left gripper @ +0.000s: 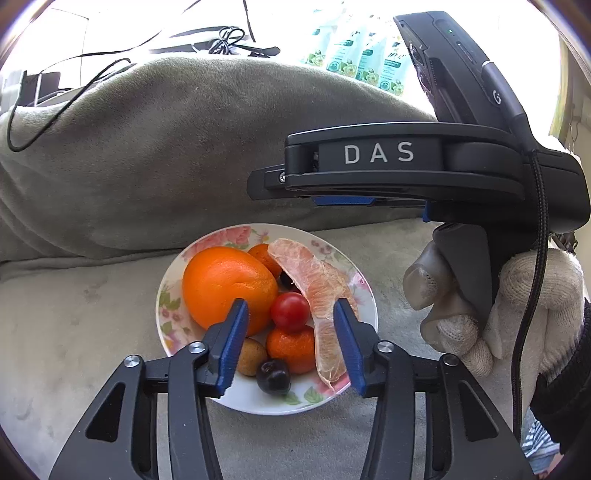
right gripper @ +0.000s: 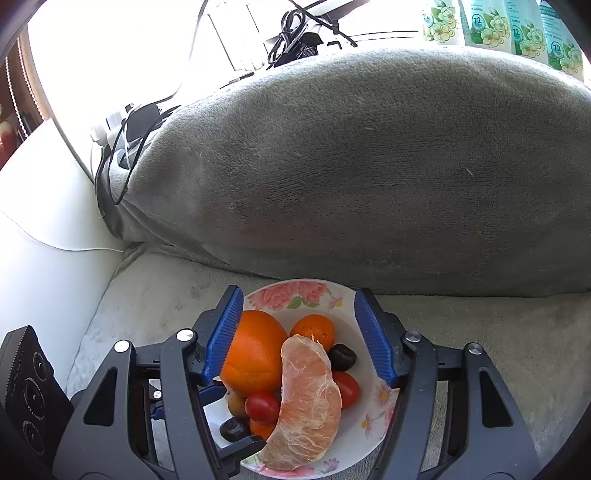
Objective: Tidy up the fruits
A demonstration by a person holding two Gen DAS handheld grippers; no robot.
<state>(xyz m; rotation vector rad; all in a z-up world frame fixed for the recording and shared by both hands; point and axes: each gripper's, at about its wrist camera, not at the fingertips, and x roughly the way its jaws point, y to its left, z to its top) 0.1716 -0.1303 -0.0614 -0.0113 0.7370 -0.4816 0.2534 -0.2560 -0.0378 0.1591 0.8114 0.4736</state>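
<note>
A floral plate (left gripper: 184,334) (right gripper: 373,424) sits on the grey couch seat. It holds a big orange (left gripper: 227,286) (right gripper: 255,354), a peeled pomelo segment (left gripper: 319,291) (right gripper: 308,402), small tangerines (left gripper: 290,349) (right gripper: 314,328), cherry tomatoes (left gripper: 290,312) (right gripper: 262,406), dark cherries (left gripper: 273,376) (right gripper: 342,356) and a small brown fruit (left gripper: 251,356). My left gripper (left gripper: 291,314) is open and empty, hovering over the plate. My right gripper (right gripper: 299,299) is open and empty above the plate; its black body (left gripper: 406,170) shows in the left wrist view, held by a gloved hand (left gripper: 480,302).
A grey cushion (left gripper: 184,155) (right gripper: 369,166) rises behind the plate. Cables (left gripper: 229,40) (right gripper: 295,26) and green packets (left gripper: 362,55) (right gripper: 517,29) lie behind it. A white surface (right gripper: 44,240) is left of the seat. A black device (right gripper: 26,384) is at lower left.
</note>
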